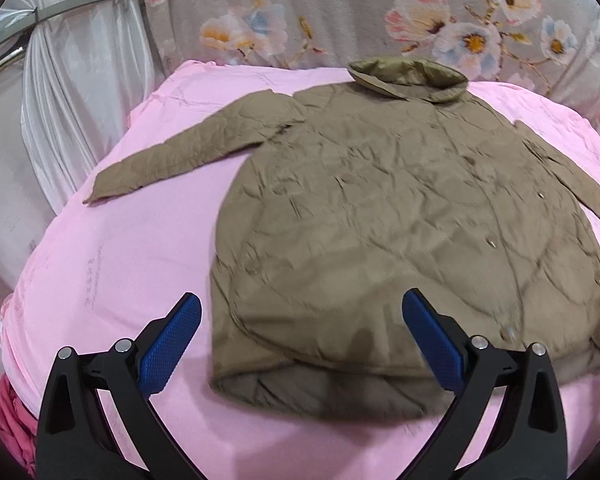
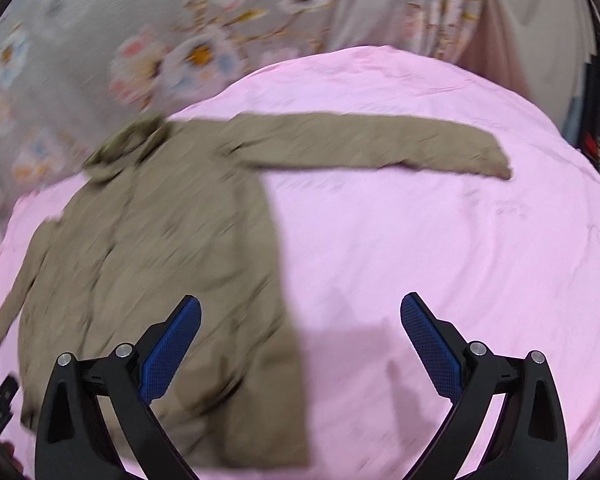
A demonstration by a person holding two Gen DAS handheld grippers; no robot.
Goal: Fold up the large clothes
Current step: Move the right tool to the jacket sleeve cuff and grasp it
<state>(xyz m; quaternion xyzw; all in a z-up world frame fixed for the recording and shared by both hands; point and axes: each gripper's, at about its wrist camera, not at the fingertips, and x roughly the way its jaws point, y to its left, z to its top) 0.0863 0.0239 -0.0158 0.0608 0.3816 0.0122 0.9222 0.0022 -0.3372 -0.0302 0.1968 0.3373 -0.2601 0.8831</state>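
Note:
An olive quilted jacket [image 1: 400, 208] lies flat on a pink sheet [image 1: 112, 272], collar at the far end, both sleeves spread out to the sides. My left gripper [image 1: 300, 312] is open and empty, hovering above the jacket's near hem at its left corner. In the right wrist view the jacket [image 2: 160, 248] fills the left half, blurred, with its right sleeve [image 2: 380, 144] stretched out to the right. My right gripper [image 2: 300, 316] is open and empty above the jacket's right side edge near the hem.
A grey floral cloth [image 1: 340, 12] hangs behind the bed. White curtains [image 1: 72, 92] hang at the left. A dark red cloth [image 1: 12, 412] lies at the bed's near left edge. The pink sheet [image 2: 460, 260] extends right of the jacket.

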